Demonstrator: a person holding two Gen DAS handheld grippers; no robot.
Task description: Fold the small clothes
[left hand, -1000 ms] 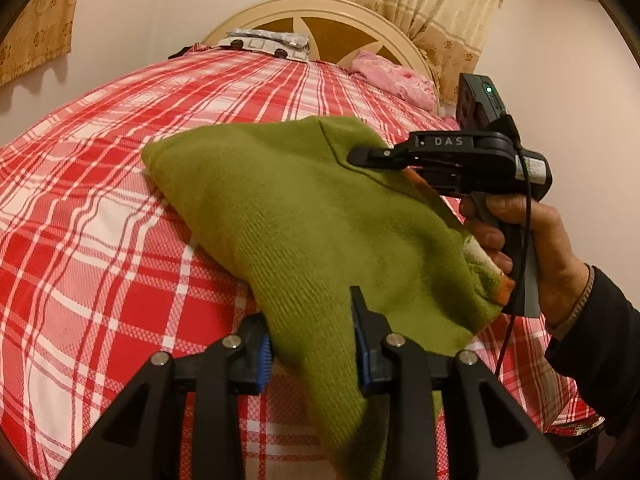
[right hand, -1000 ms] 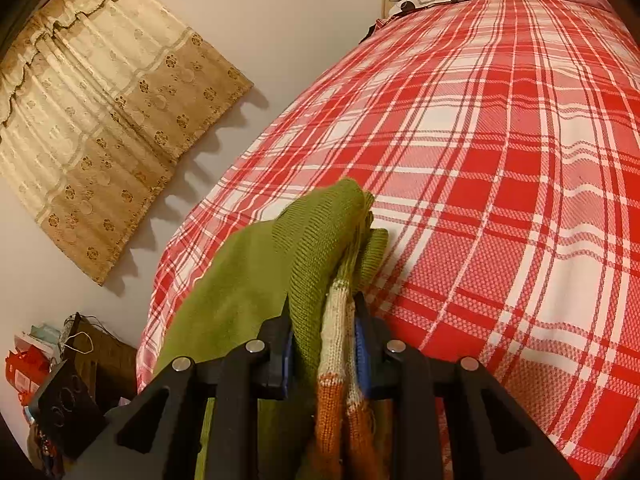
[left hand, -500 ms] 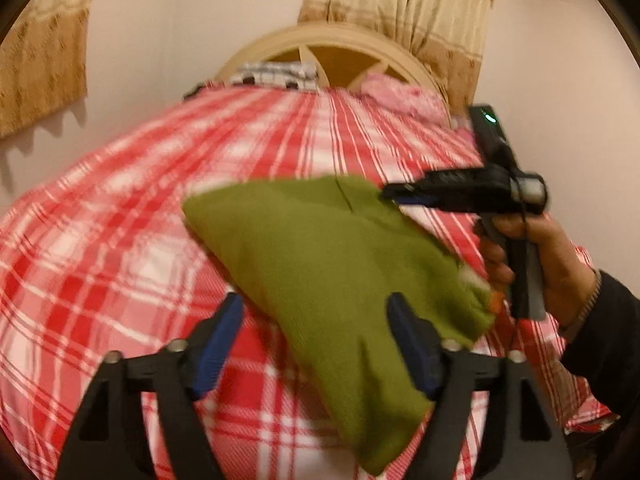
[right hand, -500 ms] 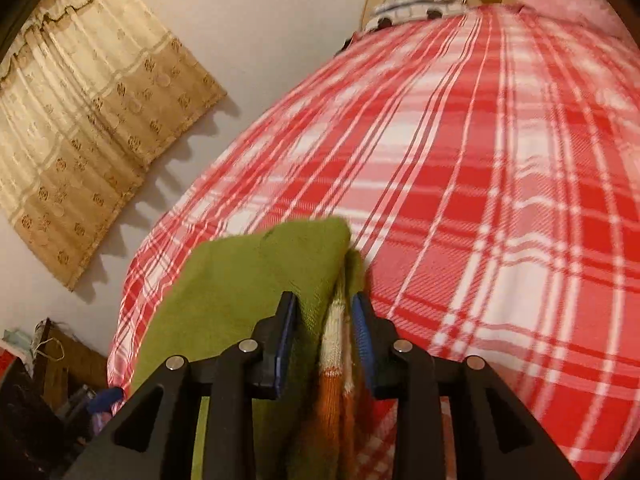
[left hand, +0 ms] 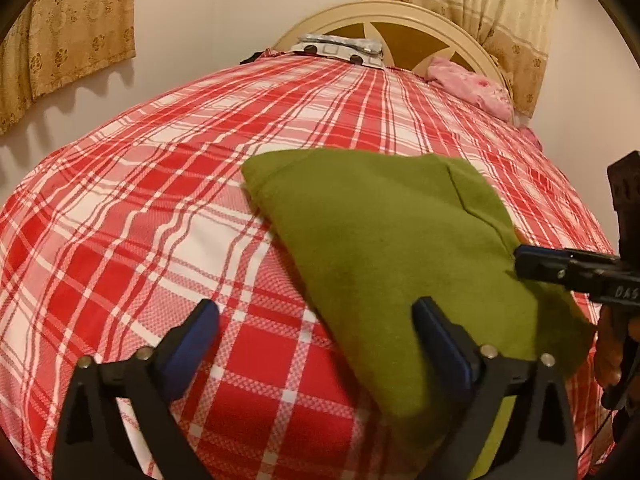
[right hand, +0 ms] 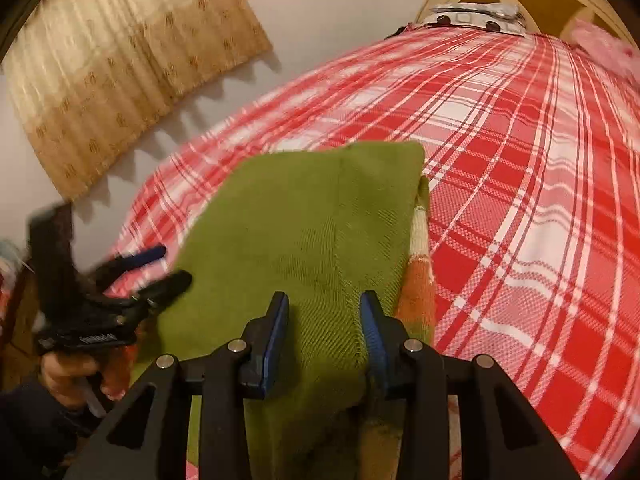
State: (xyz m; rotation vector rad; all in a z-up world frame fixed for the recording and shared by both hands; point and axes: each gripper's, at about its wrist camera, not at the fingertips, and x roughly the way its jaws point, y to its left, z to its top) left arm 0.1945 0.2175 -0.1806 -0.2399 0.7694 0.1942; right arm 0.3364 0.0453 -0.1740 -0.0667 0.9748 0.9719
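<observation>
A green knitted garment [left hand: 384, 240] lies folded flat on the red plaid bed [left hand: 160, 220]. A white and orange striped edge [right hand: 418, 256] shows along its right side in the right wrist view [right hand: 304, 232]. My left gripper [left hand: 316, 340] is open wide and empty, just off the garment's near left edge. My right gripper [right hand: 324, 332] is open, with its jaws apart over the garment's near end. The right gripper also shows at the right edge of the left wrist view [left hand: 532, 260]. The left gripper shows at the left of the right wrist view [right hand: 160, 268].
A cream headboard [left hand: 400, 24] stands at the far end of the bed. A patterned pillow [left hand: 340, 46] and a pink cloth [left hand: 468, 84] lie beside it. Beige curtains [right hand: 120, 80] hang on the left wall. Clutter sits on the floor at the left [right hand: 12, 264].
Both grippers have opened and let go of the green garment. It now lies flat on the bed. Both grippers have pulled back toward the near edge.
</observation>
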